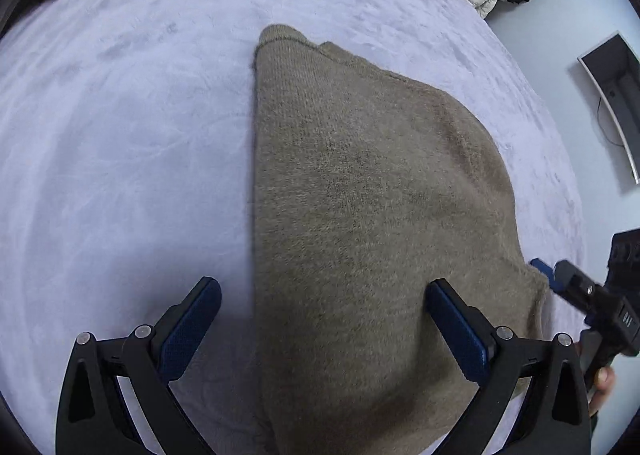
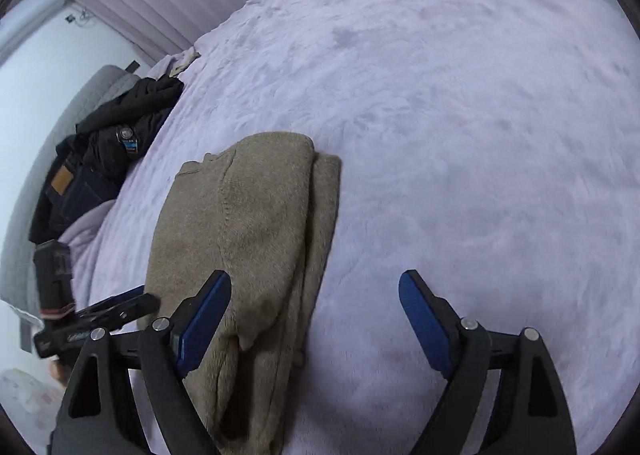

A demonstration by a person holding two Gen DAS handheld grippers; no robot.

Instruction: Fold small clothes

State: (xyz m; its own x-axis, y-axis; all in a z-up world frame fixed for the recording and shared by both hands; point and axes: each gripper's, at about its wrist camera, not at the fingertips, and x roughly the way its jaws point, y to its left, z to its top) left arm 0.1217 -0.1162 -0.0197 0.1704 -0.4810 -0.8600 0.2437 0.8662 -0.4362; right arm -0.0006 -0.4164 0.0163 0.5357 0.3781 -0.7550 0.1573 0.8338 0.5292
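Spread across the bed, a pale lilac plush blanket bore the folded tan knitted sweater, lengthwise folds apparently done, while left gripper and right gripper gaped, grasping nothing.

We get soft, cool, even light in both views, kind of bluish-lavender, no hard highlights or glare anywhere. Shadows are faint: just a dim smudge on the blanket under the left gripper and along the edge of the sweater. Heavy fisheye bending here, so the bed bulges like a dome and the corners go to black vignette. The other gripper at the left edge of the right wrist view is smeared with motion blur, and the dark clothes pile near that edge looks soft too. The knit texture stays fairly sharp mid-frame.
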